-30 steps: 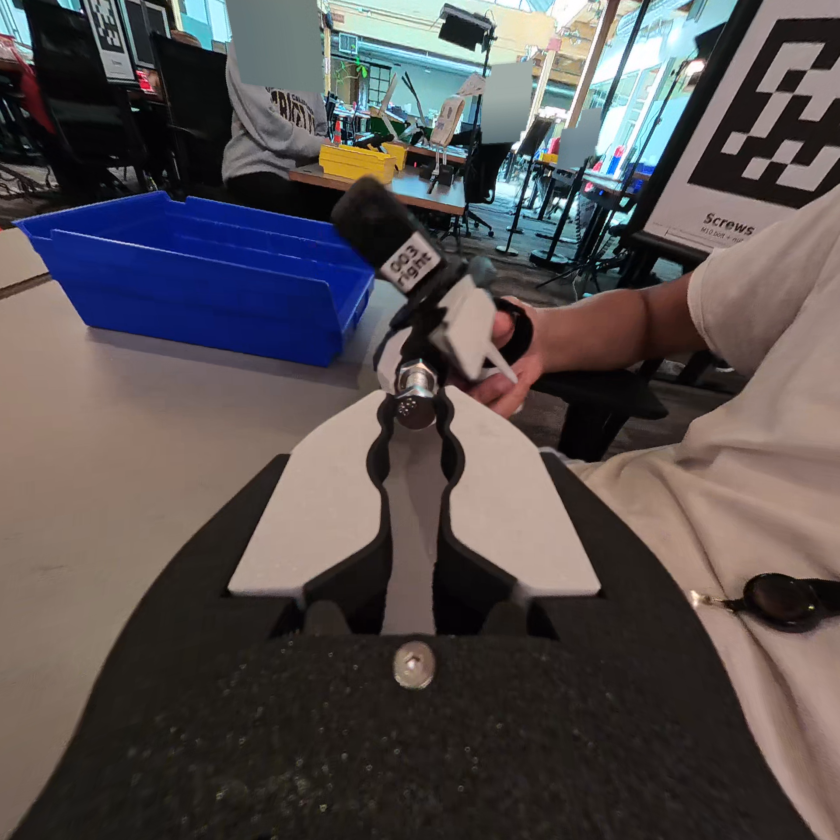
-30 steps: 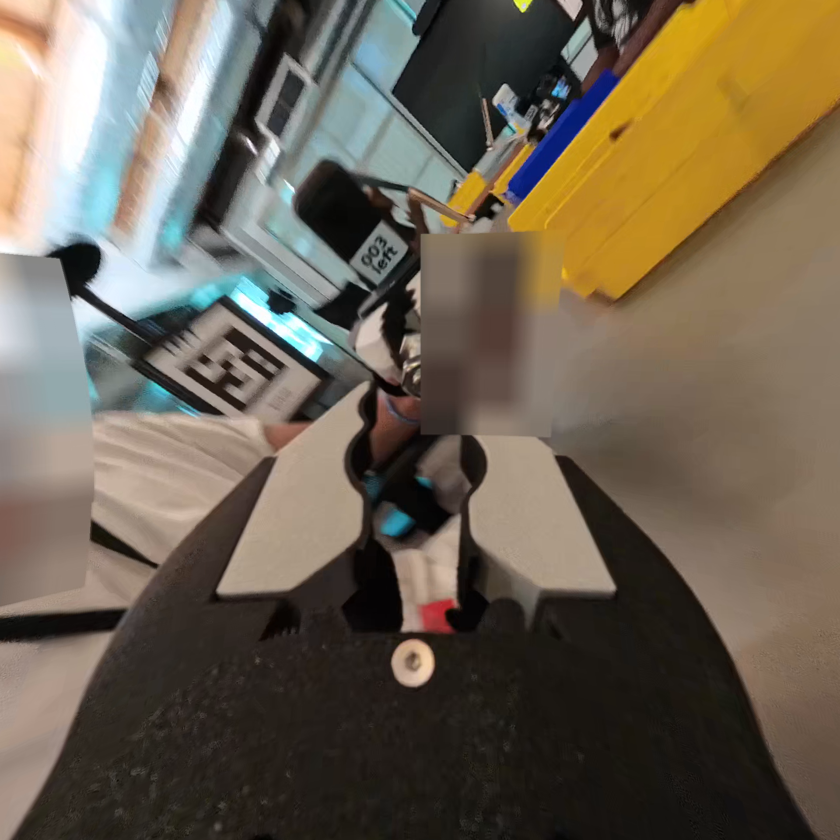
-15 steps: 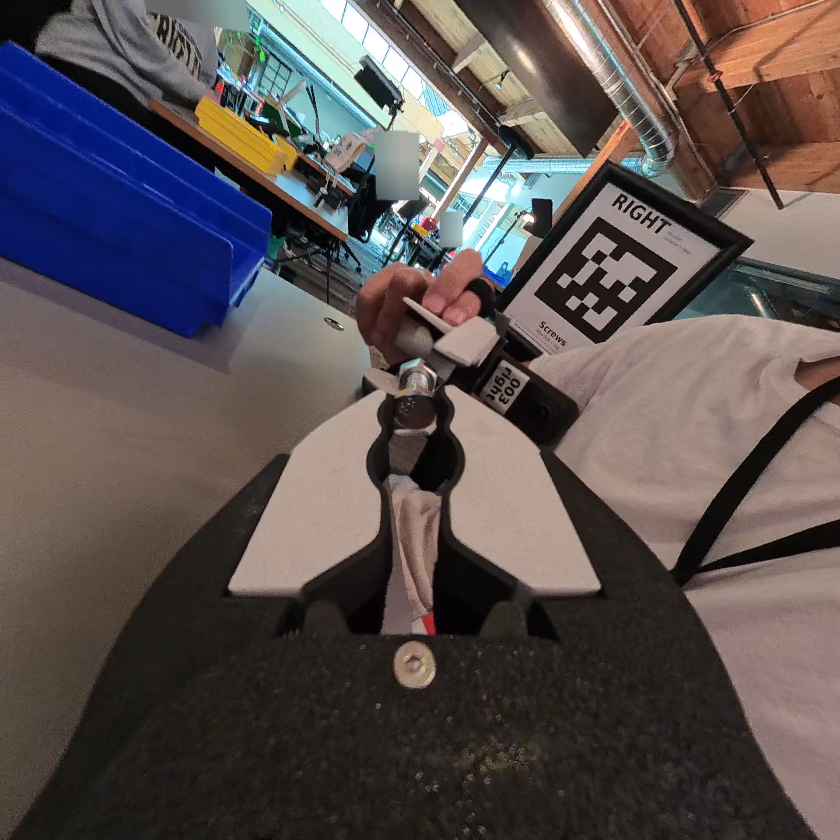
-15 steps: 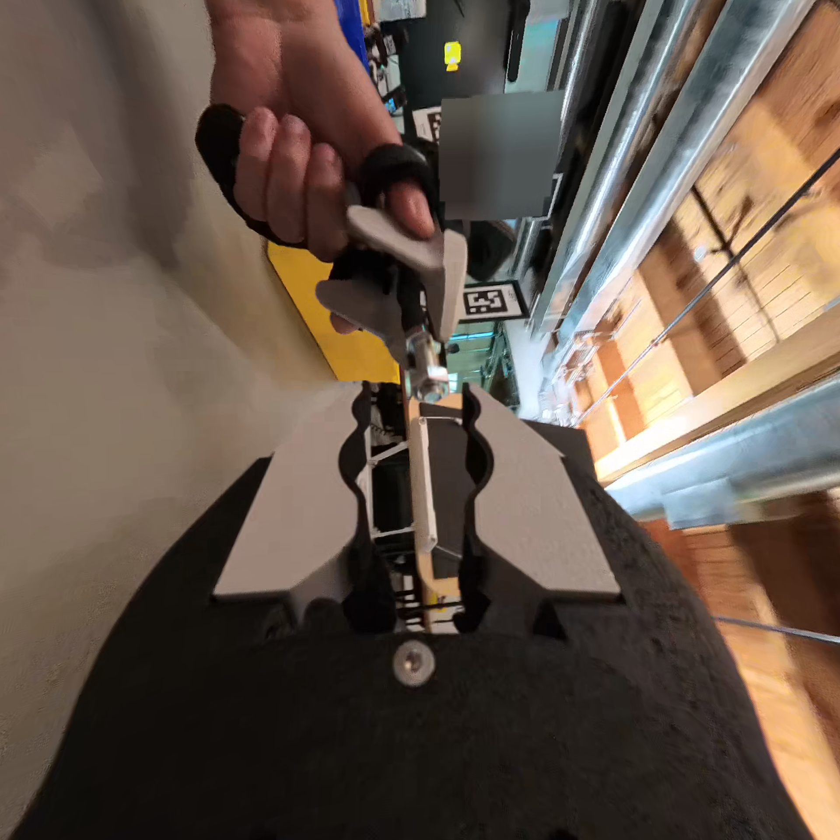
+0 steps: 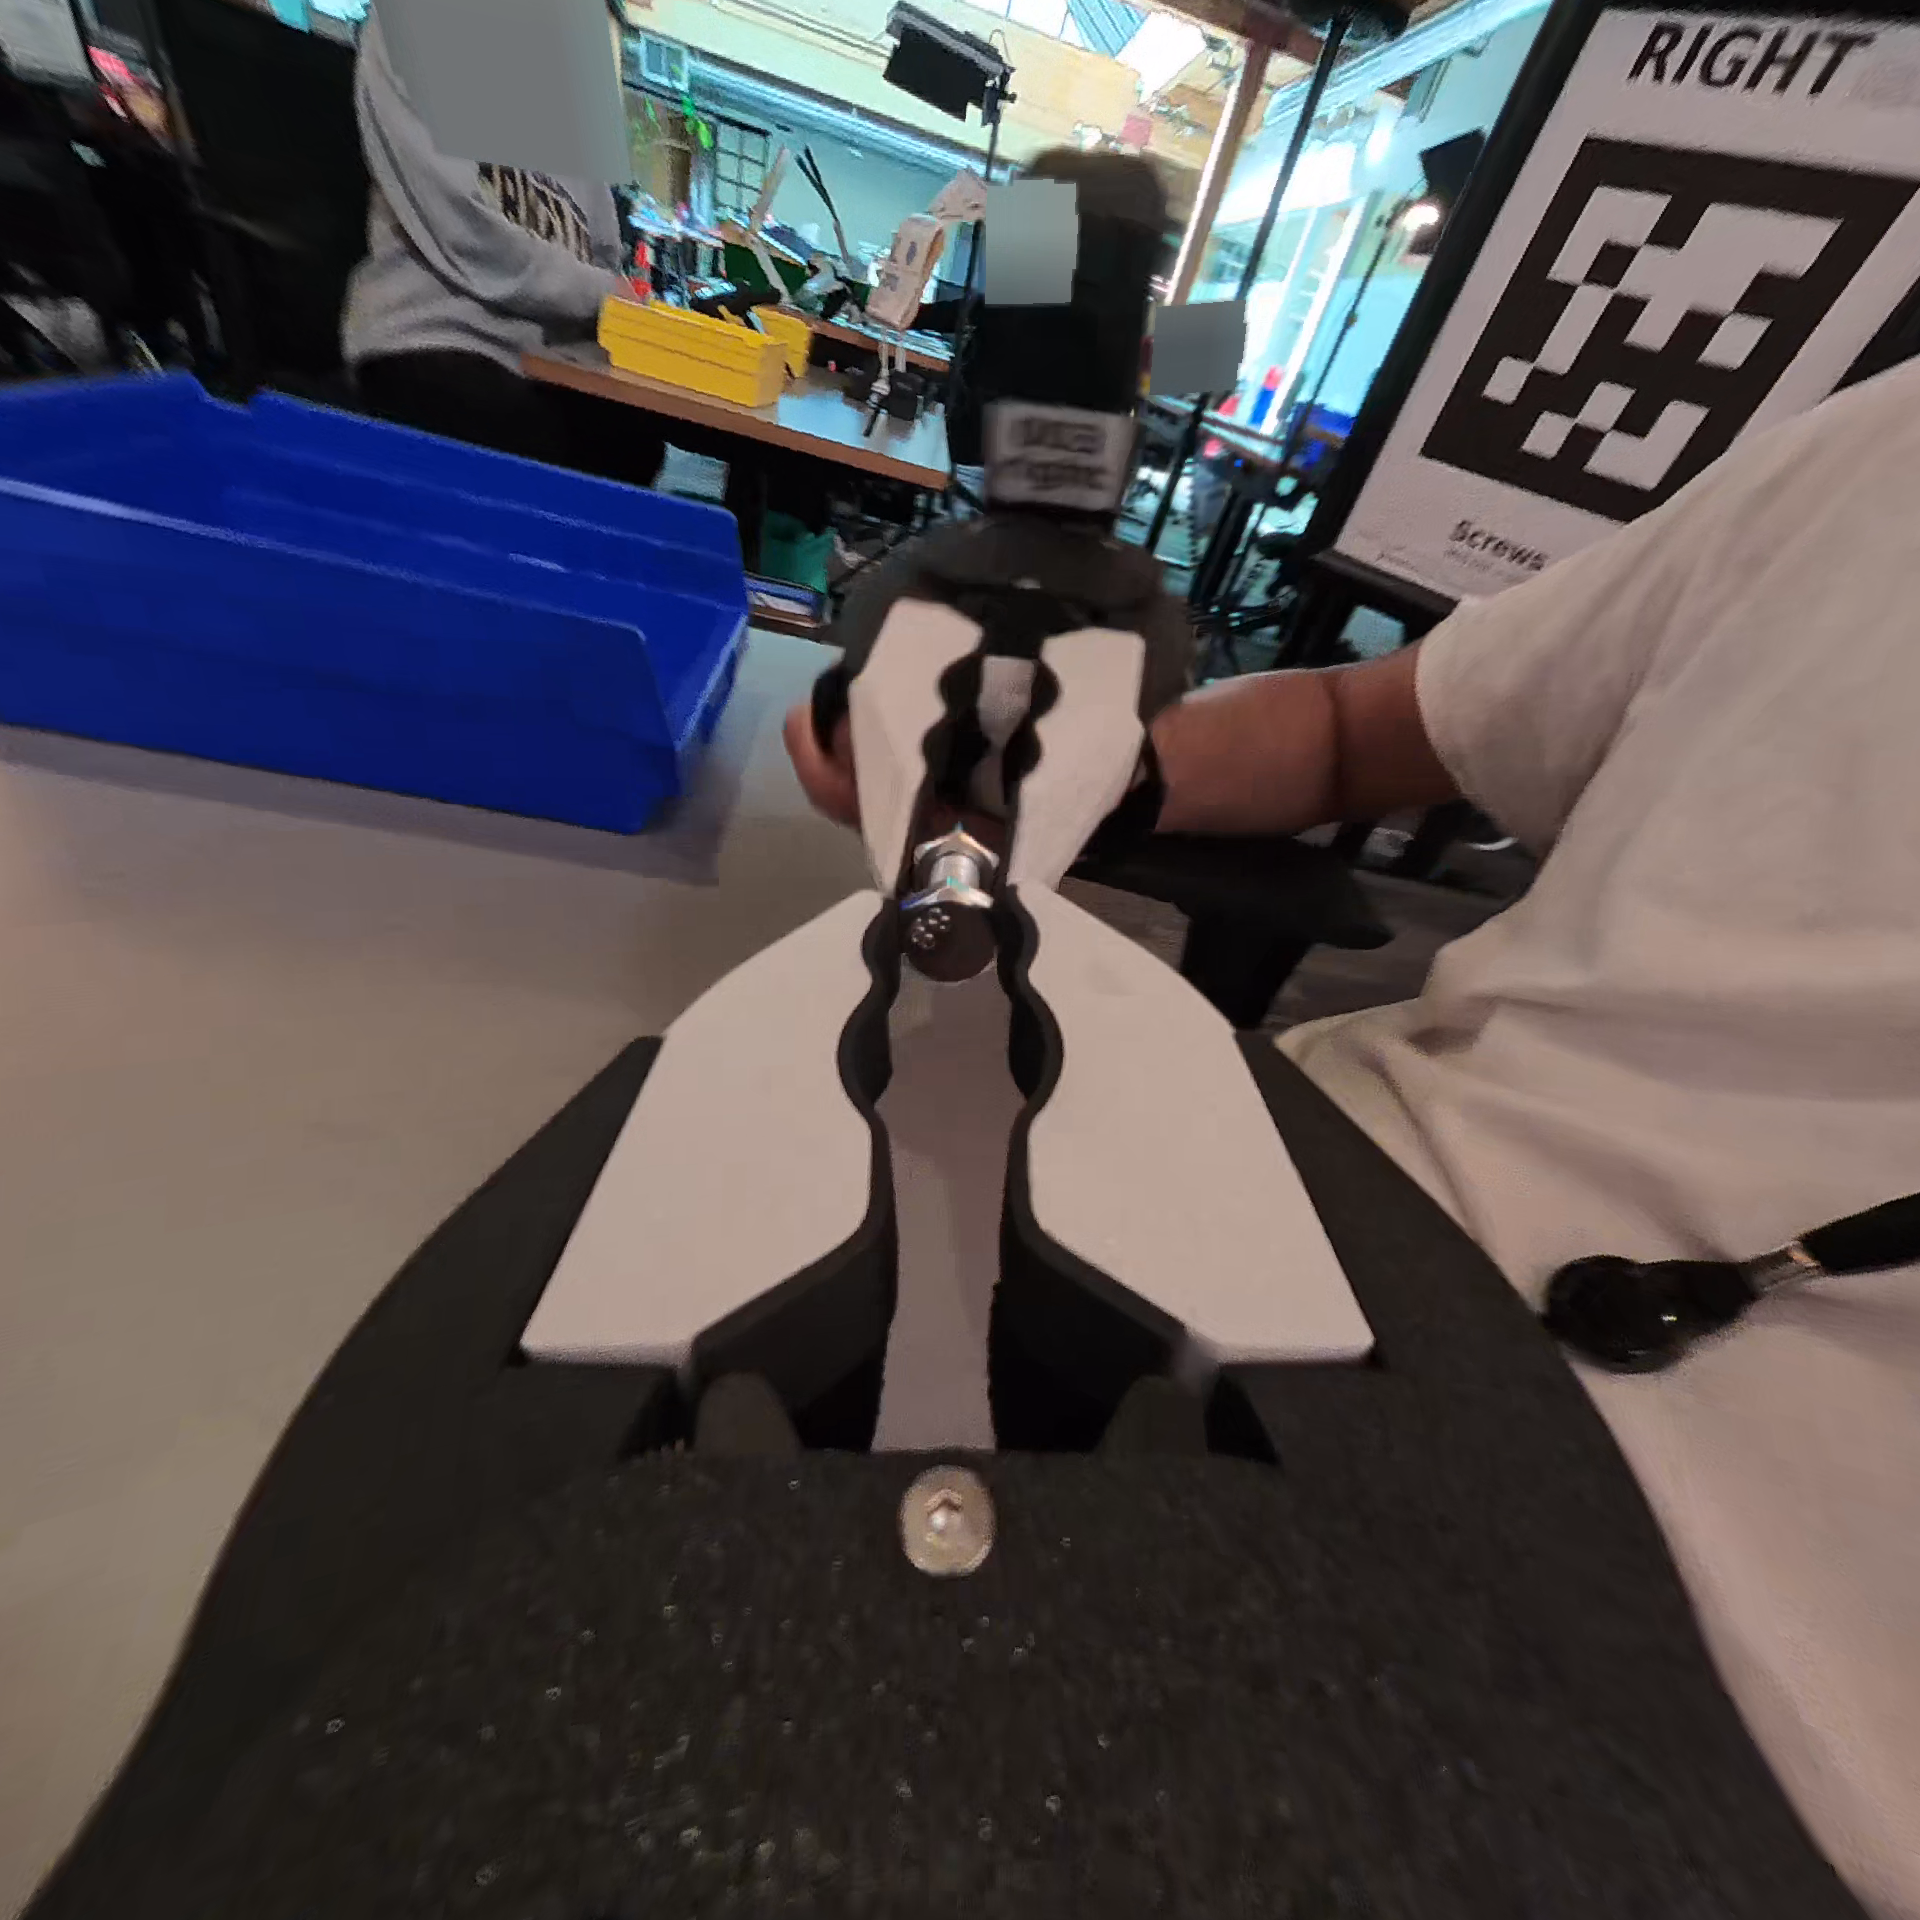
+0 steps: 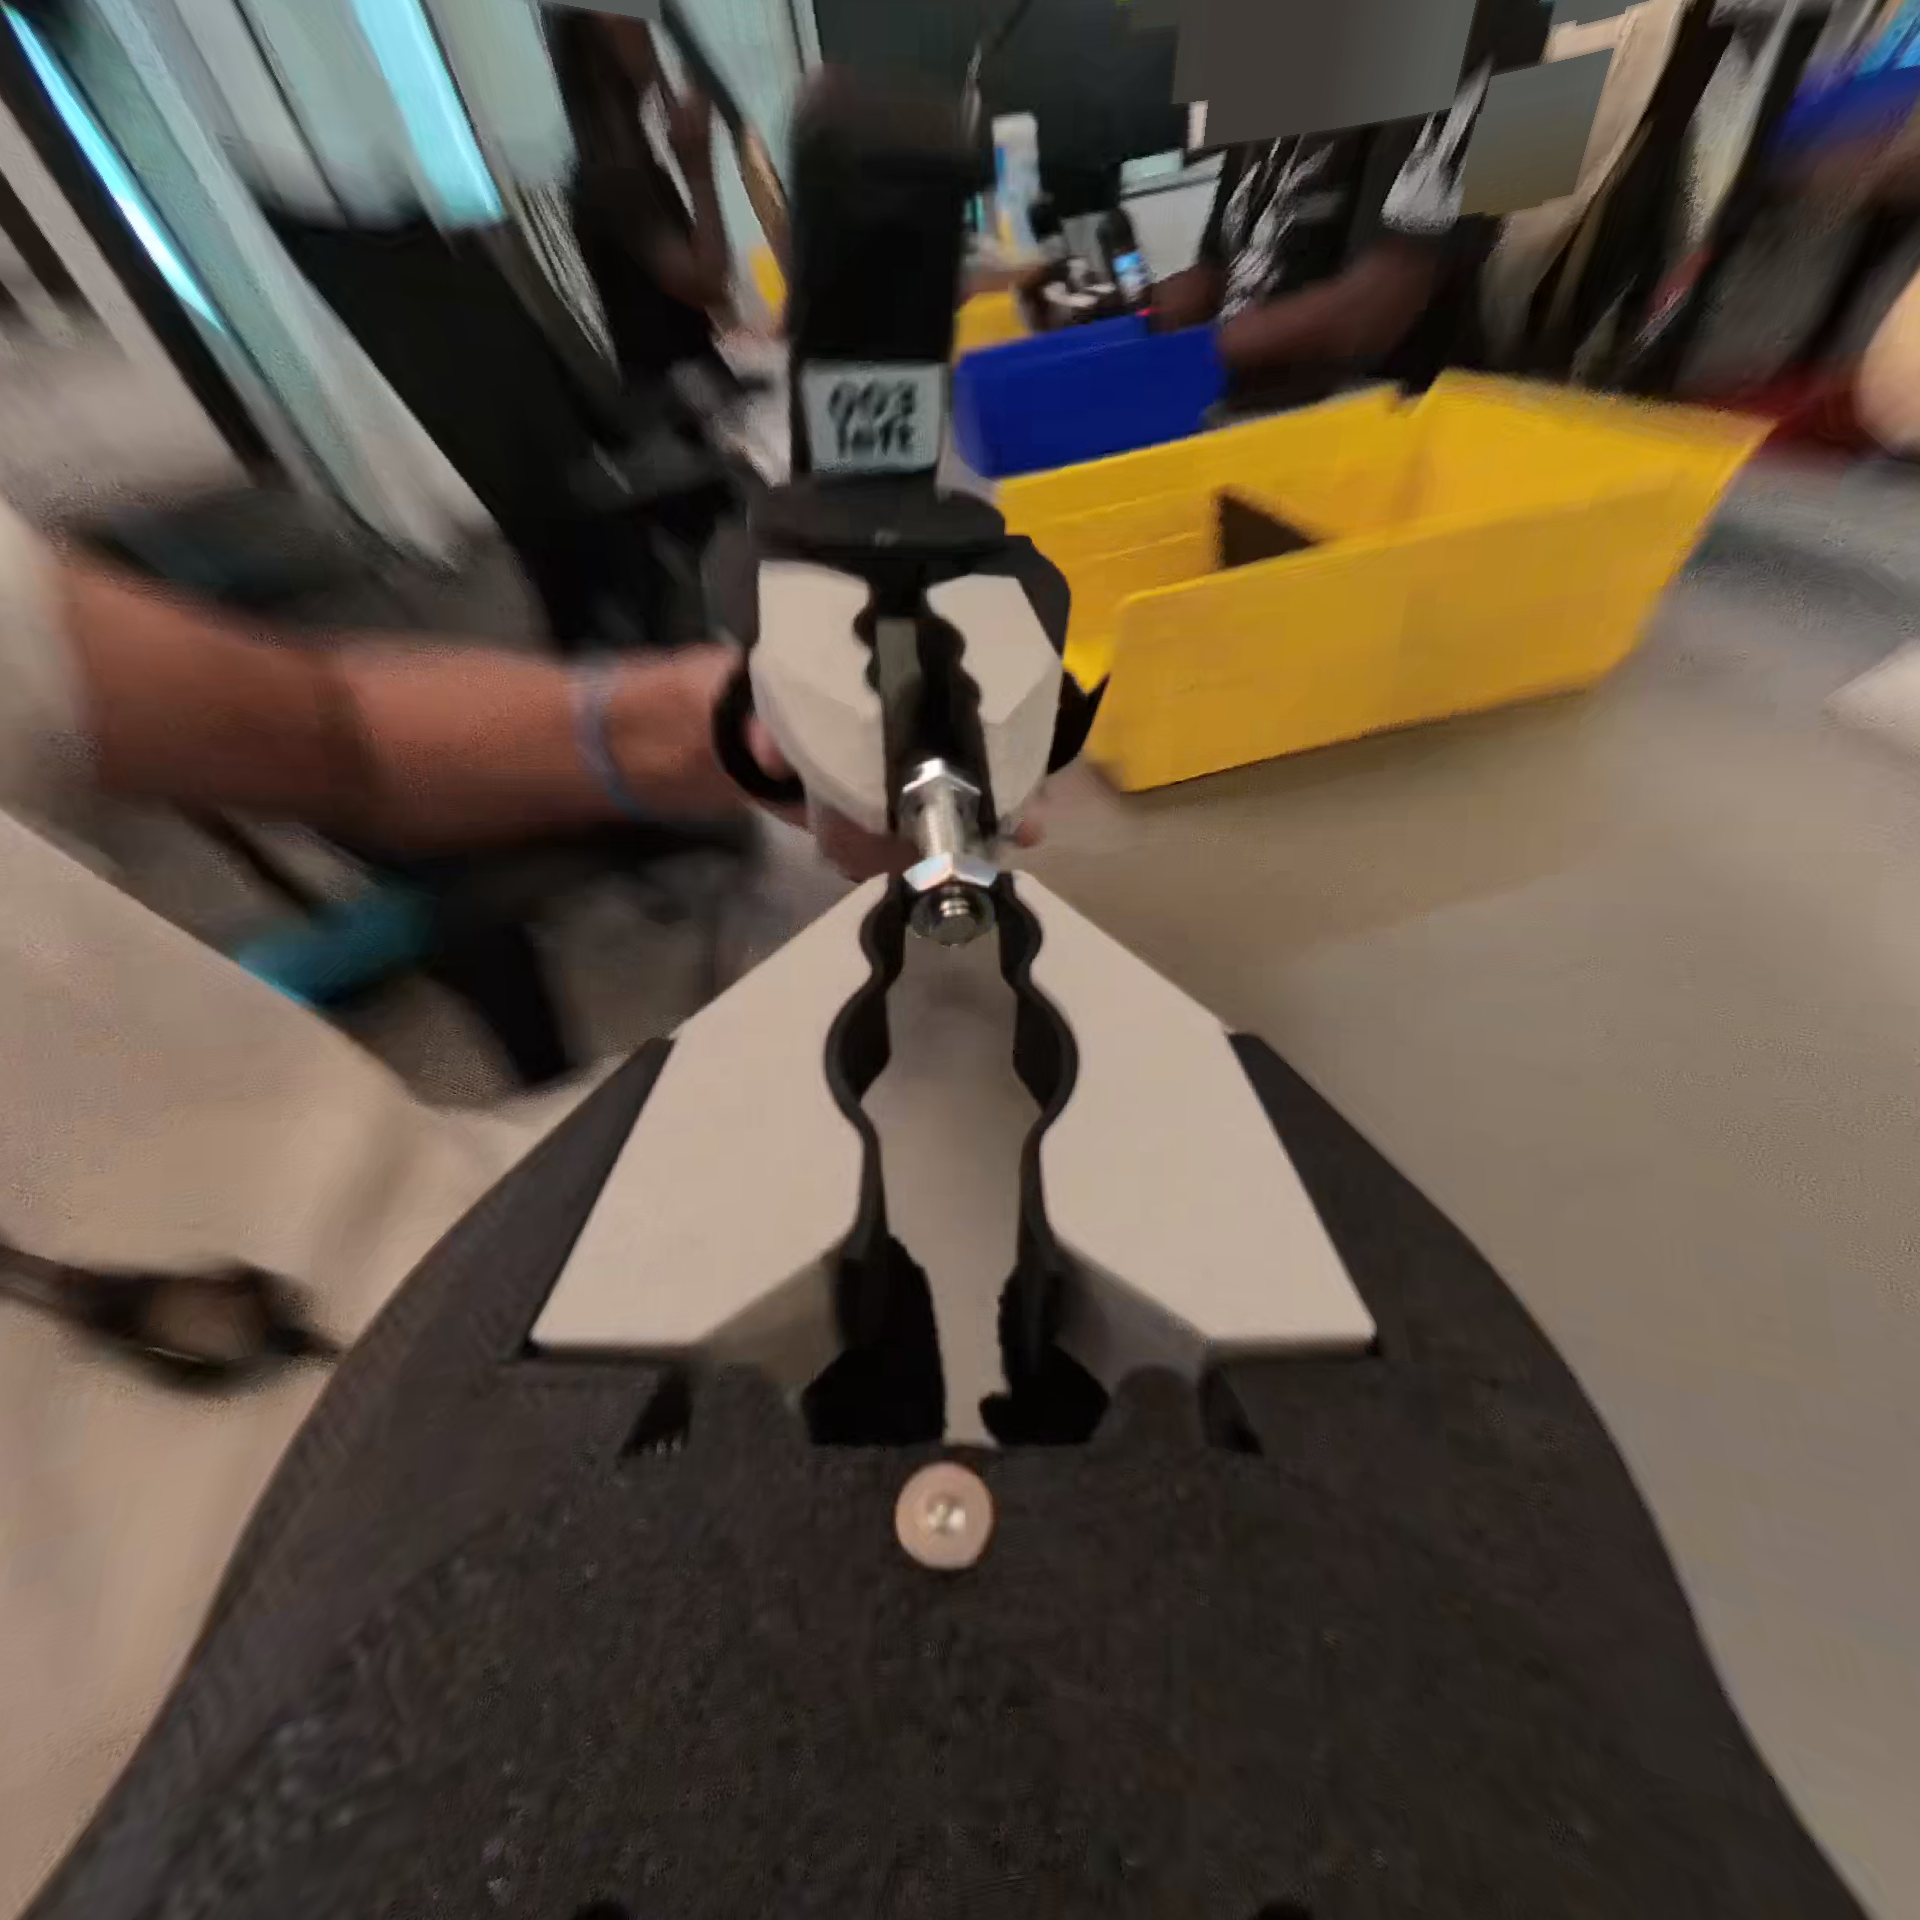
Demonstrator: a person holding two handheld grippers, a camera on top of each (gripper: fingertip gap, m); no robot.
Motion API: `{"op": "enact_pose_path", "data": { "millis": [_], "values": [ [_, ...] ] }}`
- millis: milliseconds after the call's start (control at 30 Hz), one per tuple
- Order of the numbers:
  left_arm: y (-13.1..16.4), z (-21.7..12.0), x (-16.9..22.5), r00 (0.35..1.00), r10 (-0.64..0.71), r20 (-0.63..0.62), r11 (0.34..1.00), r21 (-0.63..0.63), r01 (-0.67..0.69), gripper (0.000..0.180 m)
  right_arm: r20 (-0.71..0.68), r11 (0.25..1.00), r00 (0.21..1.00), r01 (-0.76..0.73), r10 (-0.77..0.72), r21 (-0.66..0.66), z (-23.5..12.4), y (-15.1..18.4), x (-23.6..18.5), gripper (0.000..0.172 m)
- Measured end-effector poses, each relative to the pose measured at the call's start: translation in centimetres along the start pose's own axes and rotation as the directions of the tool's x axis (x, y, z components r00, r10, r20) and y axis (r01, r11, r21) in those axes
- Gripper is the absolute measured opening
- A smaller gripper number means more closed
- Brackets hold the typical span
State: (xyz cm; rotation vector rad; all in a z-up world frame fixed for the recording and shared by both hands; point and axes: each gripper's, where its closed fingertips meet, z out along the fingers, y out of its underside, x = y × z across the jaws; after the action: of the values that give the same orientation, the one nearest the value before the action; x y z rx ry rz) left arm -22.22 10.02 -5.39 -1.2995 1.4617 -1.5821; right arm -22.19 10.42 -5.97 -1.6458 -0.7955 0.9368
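Bridging the two grippers above the grey table [image 5: 312, 1039], a silver hex bolt [image 5: 951, 914] is clamped by its head in the left gripper [image 5: 948, 940], while its hex nut [image 6: 951, 868] is clenched by the right gripper [image 6: 948, 914]; a blue bin [image 5: 364, 644] and a yellow bin [image 6: 1403, 582] are seen behind.

I'm looking into a busy workshop or robotics lab: a grey bench [image 5: 260, 1039] with a blue parts bin [image 5: 364, 623] and a yellow parts bin [image 6: 1403, 582], a framed black-and-white marker board [image 5: 1662, 312], light stands [image 5: 982, 156], and people [image 5: 468, 239] working at cluttered benches behind.
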Motion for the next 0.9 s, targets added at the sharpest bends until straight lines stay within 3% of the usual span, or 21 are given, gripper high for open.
{"op": "enact_pose_path", "data": {
  "millis": [33,100,133,167,200,267,333,400,467,500,533,567,600,667,700,733,900],
  "values": [
    [-0.2,-0.1,0.0,0.999,0.042,0.018,0.999,0.005,-0.043,0.017,0.103,0.963,0.959,-0.268,0.264,0.025,0.0,-0.4,-0.1,0.017],
    [-0.3,-0.2,0.1,0.991,0.127,0.053,0.992,-0.006,-0.127,0.017,0.291,0.734,0.697,-0.679,0.655,-0.028,0.0,-0.5,-0.3,0.016],
    [-0.2,-0.1,0.0,0.984,0.162,0.074,0.987,-0.022,-0.160,0.017,0.346,0.627,0.574,-0.777,0.742,-0.057,0.0,-0.4,-0.3,0.017],
    [-0.1,-0.1,0.0,0.980,0.184,0.082,0.983,-0.036,-0.181,0.017,0.375,0.580,0.516,-0.811,0.771,-0.076,0.0,-0.2,-0.4,0.017],
    [0.1,0.0,0.0,0.978,0.190,0.083,0.981,-0.049,-0.186,0.017,0.368,0.580,0.518,-0.812,0.772,-0.074,0.0,0.0,-0.4,0.017],
    [0.2,0.1,-0.1,0.984,0.163,0.076,0.986,-0.045,-0.160,0.017,0.311,0.688,0.651,-0.726,0.693,-0.013,-0.2,0.0,-0.2,0.017],
    [0.0,0.1,0.1,0.994,0.103,0.048,0.995,-0.007,-0.103,0.017,0.248,0.819,0.802,-0.571,0.543,0.055,-0.7,-0.7,0.0,0.039],
    [-0.4,0.0,0.1,0.999,0.045,0.021,0.999,0.029,-0.046,0.017,0.119,0.947,0.944,-0.315,0.307,0.060,-1.1,-0.4,0.6,0.052],
    [-0.9,-0.1,0.2,1.000,-0.024,-0.015,0.998,0.066,0.024,0.017,-0.034,0.998,0.998,0.061,-0.062,-0.018,-1.4,0.5,1.1,0.054],
    [-1.0,-0.1,0.3,0.997,-0.065,-0.041,0.995,0.078,0.068,0.017,-0.114,0.961,0.955,0.266,-0.274,-0.080,-1.5,0.8,1.6,0.054],
    [-1.0,-0.1,0.4,0.992,-0.109,-0.067,0.990,0.083,0.115,0.017,-0.184,0.878,0.860,0.457,-0.477,-0.141,-1.8,0.7,1.9,0.054],
    [-1.1,-0.1,0.3,0.986,-0.147,-0.084,0.984,0.088,0.154,0.017,-0.248,0.748,0.706,0.627,-0.663,-0.216,-2.1,0.5,2.3,0.054],
    [-1.0,0.0,0.4,0.977,-0.185,-0.105,0.977,0.085,0.194,0.017,-0.291,0.573,0.498,0.761,-0.817,-0.305,-2.4,0.1,2.5,0.053],
    [-0.5,0.2,0.3,0.958,-0.256,-0.132,0.962,0.061,0.266,0.017,-0.277,0.181,0.061,0.883,-0.959,-0.433,-2.5,-0.4,1.6,0.045],
    [-0.3,0.3,0.1,0.950,-0.284,-0.127,0.955,0.056,0.293,0.017,-0.252,0.046,-0.078,0.891,-0.965,-0.451,-2.3,-0.2,0.9,0.039],
    [-0.1,0.4,0.1,0.939,-0.313,-0.141,0.946,0.046,0.322,0.017,-0.231,-0.025,-0.144,0.891,-0.962,-0.454,-2.0,0.2,0.4,0.039],
    [0.4,0.7,0.2,0.916,-0.364,-0.167,0.929,0.014,0.371,0.017,-0.193,-0.131,-0.243,0.878,-0.951,-0.460,-1.4,0.8,-0.3,0.035]
  ]
}}
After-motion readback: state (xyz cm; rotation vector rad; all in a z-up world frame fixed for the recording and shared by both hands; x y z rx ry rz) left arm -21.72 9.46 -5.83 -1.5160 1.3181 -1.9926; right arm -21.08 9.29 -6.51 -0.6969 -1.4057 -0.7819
